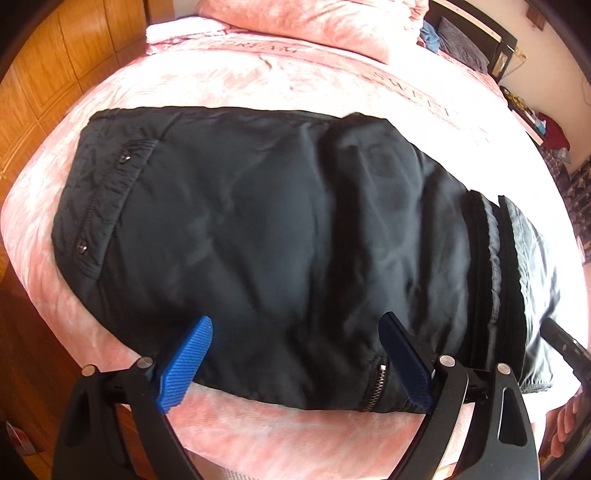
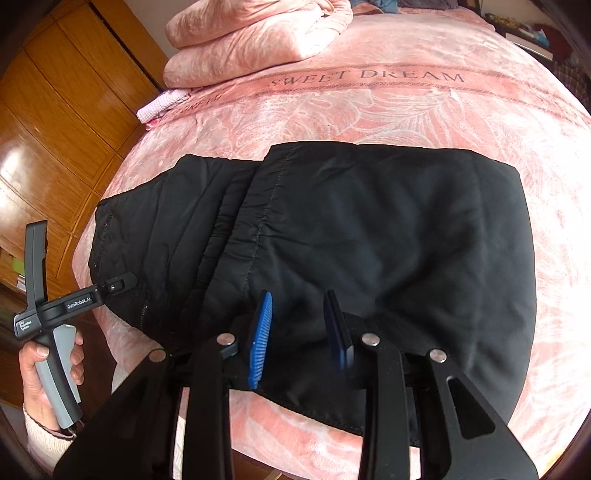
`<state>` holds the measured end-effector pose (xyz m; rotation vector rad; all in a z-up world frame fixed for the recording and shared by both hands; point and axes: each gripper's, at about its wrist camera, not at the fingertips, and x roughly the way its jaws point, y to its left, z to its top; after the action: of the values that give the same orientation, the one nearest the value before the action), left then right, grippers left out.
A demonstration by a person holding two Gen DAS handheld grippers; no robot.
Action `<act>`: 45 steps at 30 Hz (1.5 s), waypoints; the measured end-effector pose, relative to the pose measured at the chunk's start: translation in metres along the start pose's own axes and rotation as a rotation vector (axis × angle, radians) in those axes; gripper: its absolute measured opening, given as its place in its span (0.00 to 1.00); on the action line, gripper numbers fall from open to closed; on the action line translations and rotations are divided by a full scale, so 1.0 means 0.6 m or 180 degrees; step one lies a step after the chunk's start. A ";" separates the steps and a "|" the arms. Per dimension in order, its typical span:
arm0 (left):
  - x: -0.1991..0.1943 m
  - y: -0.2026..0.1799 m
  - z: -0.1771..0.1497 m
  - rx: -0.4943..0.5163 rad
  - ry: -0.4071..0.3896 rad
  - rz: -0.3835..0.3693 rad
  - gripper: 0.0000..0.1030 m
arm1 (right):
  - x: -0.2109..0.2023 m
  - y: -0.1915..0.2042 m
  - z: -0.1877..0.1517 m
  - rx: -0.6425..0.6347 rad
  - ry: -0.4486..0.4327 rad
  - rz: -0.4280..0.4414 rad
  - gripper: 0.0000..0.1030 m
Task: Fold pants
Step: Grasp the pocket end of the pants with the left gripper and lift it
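Black pants lie folded in a broad bundle across the pink bedspread. Snap buttons show on the flap at their left end, and a zip sits at the near edge. My left gripper hovers over that near edge, open wide, with nothing between its blue pads. In the right wrist view the pants show one layer folded over another, with a stitched seam down the middle. My right gripper is low over their near edge, pads a narrow gap apart and pinching no cloth. A hand holds the left gripper at the pants' left end.
Folded pink quilts are stacked at the head of the bed. Wooden wardrobe doors stand close along the left side. Shelves with clutter line the far right. The bedspread beyond the pants is bare.
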<state>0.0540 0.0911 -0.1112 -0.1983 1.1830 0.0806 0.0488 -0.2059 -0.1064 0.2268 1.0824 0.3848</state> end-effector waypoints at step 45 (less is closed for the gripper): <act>0.061 0.329 0.009 -0.2280 -0.0166 -0.1031 0.24 | 0.072 0.090 -0.021 -0.0633 0.0204 -0.0041 0.57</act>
<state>0.0397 0.2840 -0.1653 -1.0072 1.0164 0.2219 0.0448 -0.1389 -0.1275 0.0312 1.0998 0.4876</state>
